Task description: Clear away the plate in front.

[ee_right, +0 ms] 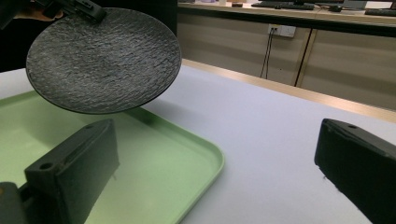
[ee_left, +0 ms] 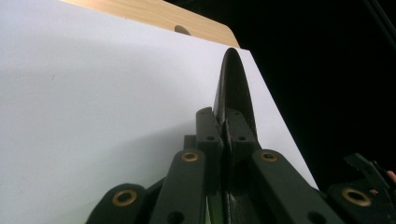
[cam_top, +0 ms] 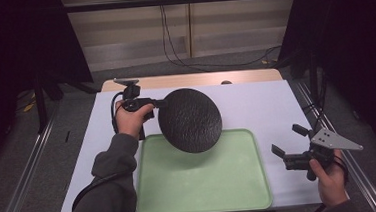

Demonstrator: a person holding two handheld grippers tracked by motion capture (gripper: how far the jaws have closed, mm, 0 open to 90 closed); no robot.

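A wooden desk [cam_top: 254,76] carries the scene, most of its top covered by a white sheet [cam_top: 261,106] that leaves a strip of bare wood along the far edge. A pale green tray [cam_top: 241,182] with rounded corners and a raised rim lies flat on the sheet, at its near edge.

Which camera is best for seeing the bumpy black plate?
The right gripper view: the black plate faces it, so its rough surface shows whole and close. The high view shows the round plate above the green tray, held at its rim by the left gripper. The left gripper view shows it edge-on.
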